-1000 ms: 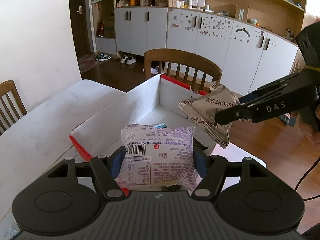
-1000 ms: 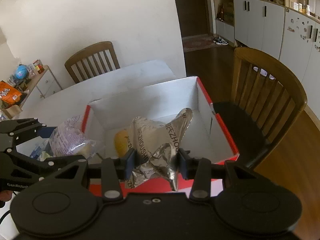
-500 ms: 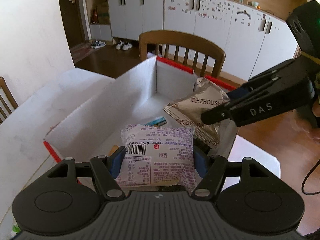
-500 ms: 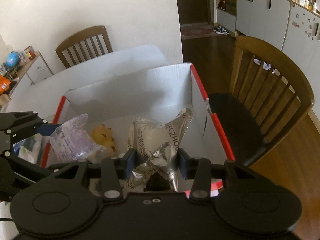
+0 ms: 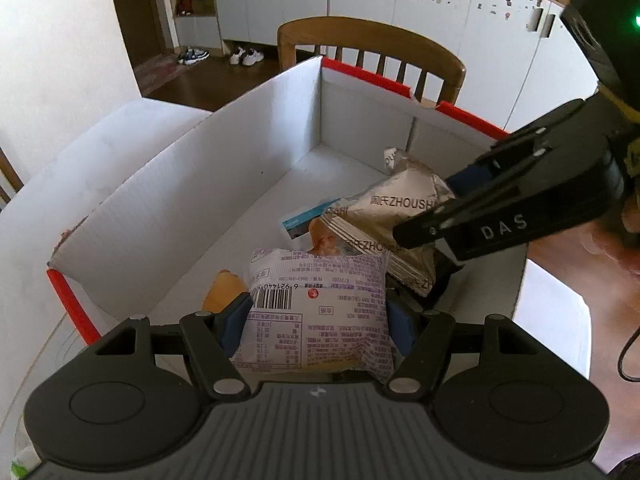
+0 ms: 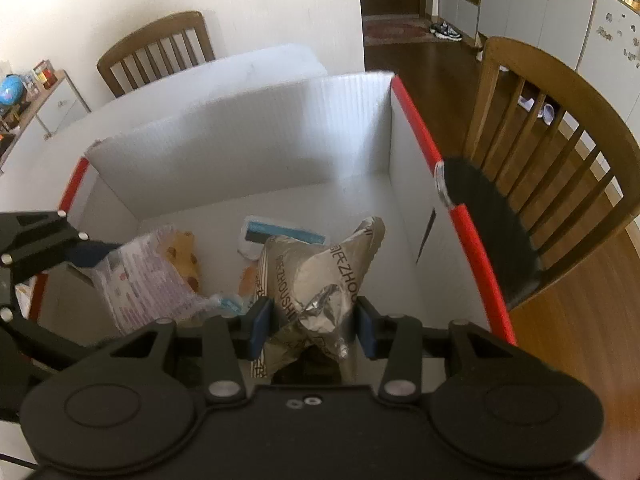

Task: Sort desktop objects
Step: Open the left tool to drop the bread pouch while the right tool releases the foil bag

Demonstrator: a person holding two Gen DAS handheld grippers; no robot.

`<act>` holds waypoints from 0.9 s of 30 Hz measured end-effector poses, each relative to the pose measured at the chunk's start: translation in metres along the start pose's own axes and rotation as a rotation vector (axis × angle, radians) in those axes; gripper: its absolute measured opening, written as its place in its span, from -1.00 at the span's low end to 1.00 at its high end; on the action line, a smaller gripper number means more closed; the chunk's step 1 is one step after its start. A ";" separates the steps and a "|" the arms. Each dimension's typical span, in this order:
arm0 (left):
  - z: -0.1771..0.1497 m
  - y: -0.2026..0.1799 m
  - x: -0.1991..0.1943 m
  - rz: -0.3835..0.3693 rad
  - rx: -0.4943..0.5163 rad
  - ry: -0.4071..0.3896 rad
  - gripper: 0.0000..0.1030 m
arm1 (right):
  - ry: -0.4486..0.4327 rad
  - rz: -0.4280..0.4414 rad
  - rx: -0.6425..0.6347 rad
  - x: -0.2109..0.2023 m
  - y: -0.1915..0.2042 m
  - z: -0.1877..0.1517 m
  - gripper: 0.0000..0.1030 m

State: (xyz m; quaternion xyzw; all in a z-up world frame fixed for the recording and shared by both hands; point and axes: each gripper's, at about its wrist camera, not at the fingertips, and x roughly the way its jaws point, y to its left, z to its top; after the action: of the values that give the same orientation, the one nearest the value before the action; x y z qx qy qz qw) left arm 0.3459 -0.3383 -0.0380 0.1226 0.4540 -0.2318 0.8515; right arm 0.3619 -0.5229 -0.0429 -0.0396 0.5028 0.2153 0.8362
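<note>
**Both packets held over the box, ready to drop**

The left tool (image 5: 316,322) pinched a purple packet (image 5: 320,312) across its width, the packet's long axis running forward from the fingers and down into the box (image 5: 224,184). The right tool (image 6: 314,326) was pinching a crumpled silver packet (image 6: 320,276), which jutted up and away from its fingers. Both packets hung inside the box walls, above the floor, the silver one to the right of the purple and just beside it. Below them lay a yellow snack (image 6: 182,256) and a blue-striped pack (image 6: 276,236). Judging by this, the release turned on the straight drop beneath each tool; neither packet touched the floor yet.
</note>
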 end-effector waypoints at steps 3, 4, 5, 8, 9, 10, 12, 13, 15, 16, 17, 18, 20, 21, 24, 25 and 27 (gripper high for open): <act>0.000 0.003 0.004 -0.011 -0.005 0.006 0.35 | -0.001 0.006 0.009 0.003 -0.002 0.001 -0.15; 0.001 0.004 0.004 -0.012 -0.011 0.004 0.35 | -0.001 0.009 0.009 0.003 -0.003 0.001 -0.16; 0.001 0.005 0.005 -0.011 -0.013 0.002 0.35 | -0.002 0.011 0.005 0.004 -0.002 0.001 -0.16; 0.005 0.003 0.010 -0.020 -0.002 0.015 0.35 | 0.000 0.014 0.002 0.005 -0.001 0.003 -0.15; 0.006 0.002 0.011 -0.023 0.010 0.024 0.35 | 0.000 0.016 0.003 0.006 -0.001 0.003 -0.15; 0.006 0.000 0.011 -0.035 0.022 0.025 0.36 | 0.000 0.018 0.003 0.006 0.000 0.004 -0.15; 0.006 -0.003 0.012 -0.038 0.040 0.038 0.38 | 0.000 0.020 0.005 0.005 0.000 0.005 -0.14; 0.007 -0.003 0.013 -0.039 0.043 0.045 0.39 | 0.001 0.021 0.007 0.006 0.000 0.005 -0.13; 0.007 -0.003 0.013 -0.037 0.044 0.052 0.41 | 0.001 0.025 0.006 0.003 -0.001 0.005 -0.10; 0.007 -0.002 0.013 -0.038 0.042 0.055 0.44 | 0.001 0.026 0.004 0.003 0.000 0.005 -0.08; 0.007 -0.002 0.013 -0.039 0.039 0.055 0.44 | 0.000 0.025 0.004 0.002 -0.001 0.004 -0.05; 0.007 -0.001 0.013 -0.039 0.036 0.056 0.46 | -0.001 0.022 0.005 0.002 -0.001 0.004 -0.04; 0.007 0.001 0.012 -0.042 0.022 0.056 0.47 | -0.006 0.018 0.010 -0.001 -0.002 0.003 0.02; 0.007 0.002 0.011 -0.047 0.013 0.054 0.49 | -0.010 0.020 0.013 -0.002 -0.004 0.002 0.08; 0.005 0.008 0.006 -0.064 -0.026 0.036 0.61 | -0.025 0.021 0.019 -0.009 -0.006 0.000 0.11; 0.004 0.010 0.003 -0.075 -0.039 0.027 0.61 | -0.030 0.024 0.021 -0.011 -0.007 0.000 0.11; 0.003 0.012 0.000 -0.078 -0.052 0.019 0.63 | -0.040 0.027 0.023 -0.016 -0.007 -0.001 0.13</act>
State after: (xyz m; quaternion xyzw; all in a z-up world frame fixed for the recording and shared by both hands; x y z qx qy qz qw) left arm 0.3536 -0.3292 -0.0361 0.0848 0.4723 -0.2517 0.8405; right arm 0.3576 -0.5341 -0.0311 -0.0186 0.4891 0.2216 0.8434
